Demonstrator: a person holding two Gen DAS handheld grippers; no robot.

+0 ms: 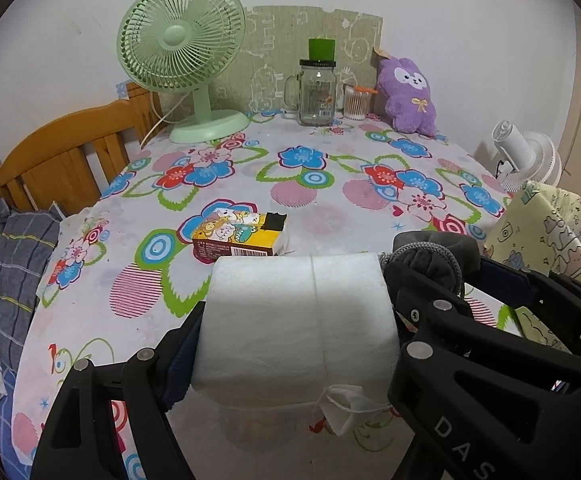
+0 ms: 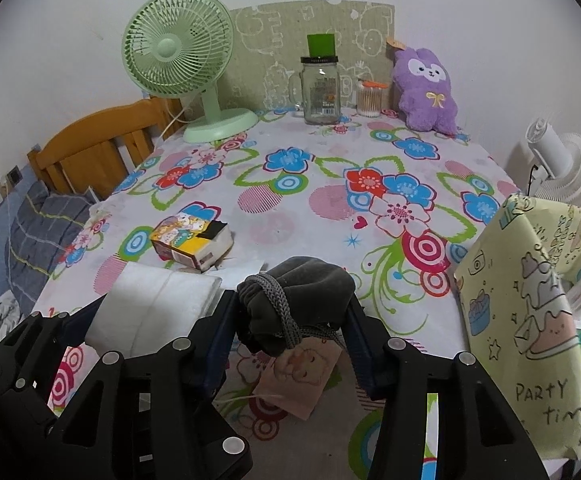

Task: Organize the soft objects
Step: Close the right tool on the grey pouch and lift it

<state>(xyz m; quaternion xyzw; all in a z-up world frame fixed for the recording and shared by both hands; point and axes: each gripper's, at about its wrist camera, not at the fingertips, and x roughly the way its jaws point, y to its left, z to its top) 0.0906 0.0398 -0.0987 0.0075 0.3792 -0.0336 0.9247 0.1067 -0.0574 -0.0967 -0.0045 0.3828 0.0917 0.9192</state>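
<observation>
My left gripper (image 1: 296,332) is shut on a white folded towel-like block (image 1: 296,320), lifted above the flowered tablecloth (image 1: 250,176); a paper tag on a string (image 1: 340,408) hangs from it. In the right wrist view that block (image 2: 150,308) shows at the left. My right gripper (image 2: 290,320) is shut on a dark grey drawstring pouch (image 2: 294,292), from which a pink tag (image 2: 298,376) dangles. The pouch (image 1: 430,260) also shows beside the white block in the left wrist view. A purple plush rabbit (image 1: 408,94) sits against the far wall. A yellow tissue pack (image 1: 238,236) lies on the table.
At the back stand a green fan (image 1: 182,60), a glass jar with a green-topped lid (image 1: 317,92) and a cotton-swab tub (image 1: 356,102). A yellow cartoon-print bag (image 2: 530,320) stands at the right. A white fan (image 2: 562,168) is beyond it. A wooden headboard (image 1: 62,156) and bedding lie left.
</observation>
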